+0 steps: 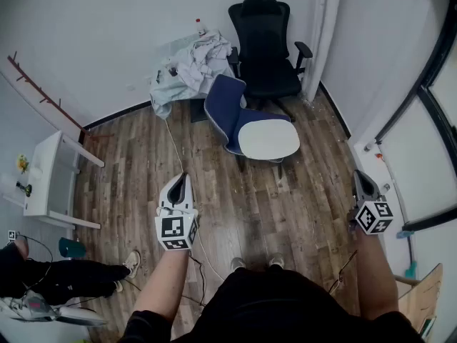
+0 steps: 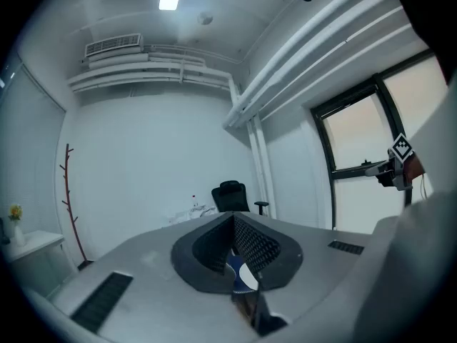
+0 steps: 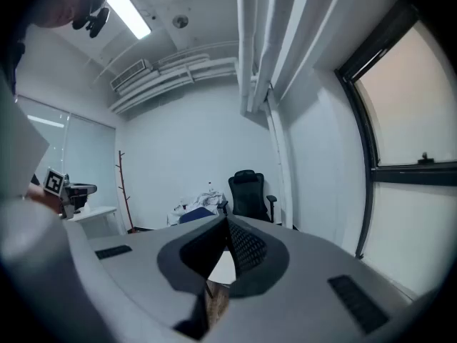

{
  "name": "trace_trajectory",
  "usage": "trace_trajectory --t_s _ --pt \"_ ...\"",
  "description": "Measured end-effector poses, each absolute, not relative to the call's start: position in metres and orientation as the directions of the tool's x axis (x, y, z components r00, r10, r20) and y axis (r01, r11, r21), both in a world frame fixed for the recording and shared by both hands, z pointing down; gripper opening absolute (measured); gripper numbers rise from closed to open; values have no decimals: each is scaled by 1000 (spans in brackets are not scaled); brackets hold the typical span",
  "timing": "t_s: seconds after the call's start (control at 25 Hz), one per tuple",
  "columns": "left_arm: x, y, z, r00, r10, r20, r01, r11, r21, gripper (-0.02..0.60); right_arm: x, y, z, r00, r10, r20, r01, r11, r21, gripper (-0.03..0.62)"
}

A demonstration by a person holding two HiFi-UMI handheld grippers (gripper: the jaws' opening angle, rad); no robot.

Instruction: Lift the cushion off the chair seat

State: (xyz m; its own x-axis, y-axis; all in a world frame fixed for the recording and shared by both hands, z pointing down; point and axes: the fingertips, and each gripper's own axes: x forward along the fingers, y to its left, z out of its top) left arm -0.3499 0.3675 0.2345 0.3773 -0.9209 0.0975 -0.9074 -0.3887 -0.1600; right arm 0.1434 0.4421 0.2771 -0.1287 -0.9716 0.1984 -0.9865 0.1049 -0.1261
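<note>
A white cushion (image 1: 268, 140) lies on the seat of a blue chair (image 1: 223, 109) in the middle of the wooden floor. Both grippers are held well short of it, near the person's body. My left gripper (image 1: 183, 181) points toward the chair from the lower left, its jaws shut and empty. My right gripper (image 1: 361, 179) hangs at the right, also shut on nothing. In the left gripper view the left gripper (image 2: 233, 220) frames a sliver of cushion (image 2: 247, 277). Below the right gripper (image 3: 227, 224), the right gripper view shows the cushion (image 3: 223, 266) through the gap.
A black office chair (image 1: 264, 45) stands behind the blue one, beside a table heaped with clothes (image 1: 191, 64). A white shelf unit (image 1: 46, 181) is at the left. Another person's leg and shoe (image 1: 86, 271) rest lower left. A thin cable (image 1: 178, 156) runs across the floor. Glass panels (image 1: 421, 98) line the right.
</note>
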Motion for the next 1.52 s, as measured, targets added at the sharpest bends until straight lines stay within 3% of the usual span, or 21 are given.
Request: trace_trajectory --t_s 0.8,1.52 --pt "-277 347 242 332 -936 115 -924 -348 -160 5 190 395 292 -225 -955 193 -964 189 -186 12" --pt "-241 147 251 424 -897 126 -883 -441 -163 5 219 263 298 -157 -962 224 -977 118 -177 12"
